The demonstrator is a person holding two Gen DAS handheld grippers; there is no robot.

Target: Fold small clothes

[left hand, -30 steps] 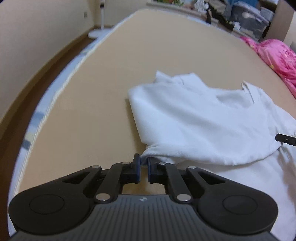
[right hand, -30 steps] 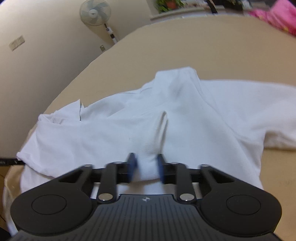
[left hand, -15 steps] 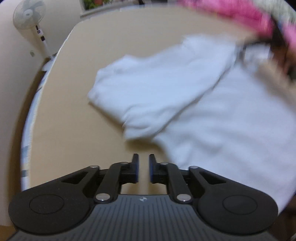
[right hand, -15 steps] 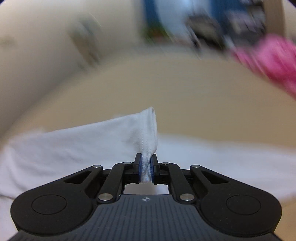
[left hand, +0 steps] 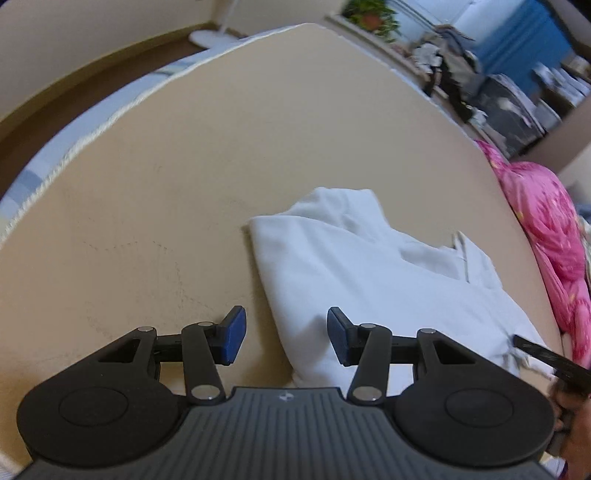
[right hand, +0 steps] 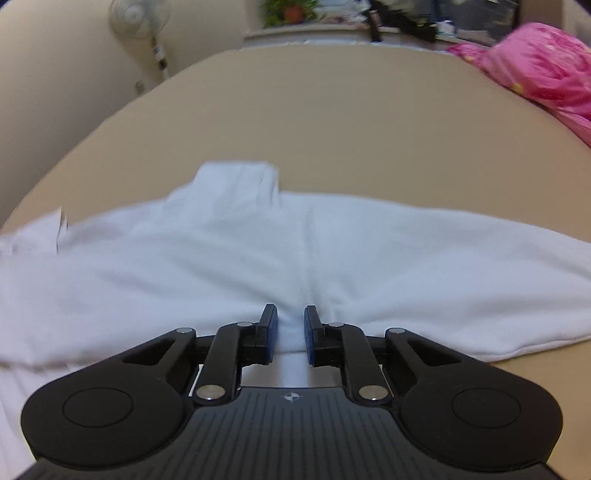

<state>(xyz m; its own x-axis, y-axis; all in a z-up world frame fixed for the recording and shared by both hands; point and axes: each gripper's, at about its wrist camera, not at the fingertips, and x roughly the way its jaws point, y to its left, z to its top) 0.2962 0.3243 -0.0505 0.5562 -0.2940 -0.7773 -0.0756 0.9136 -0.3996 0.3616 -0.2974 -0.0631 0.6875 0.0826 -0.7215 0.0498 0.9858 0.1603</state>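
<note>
Garment: you have one white garment (left hand: pixel 369 280) on the beige bed (left hand: pixel 184 155), lying partly folded, one layer lapped over another; from your left wrist view it runs from centre toward 4 o'clock, and from your right wrist view it (right hand: pixel 258 258) stretches across the lower half from 9 to 3 o'clock.
Left gripper: your left gripper (left hand: pixel 283 339) has its jaws wide apart with nothing between them; the folded edge of the garment sits just ahead in the gap, and the left blue pad is over bare bed.
Right gripper: your right gripper (right hand: pixel 290 334) has its jaws a little apart over the near edge of the garment; white cloth shows in the gap, but you cannot tell whether the pads touch it.
Blue pads: you can count two on each gripper, four in all.
Pink bedding: one bunched pink cover (left hand: pixel 546 236) lies at 3 o'clock from your left wrist, at 1 o'clock (right hand: pixel 543 70) from your right.
Fan: one standing fan (right hand: pixel 140 26) at 11 o'clock in your right wrist view.
Plant: one potted plant (right hand: pixel 291 11) at 12 o'clock behind the bed.
</note>
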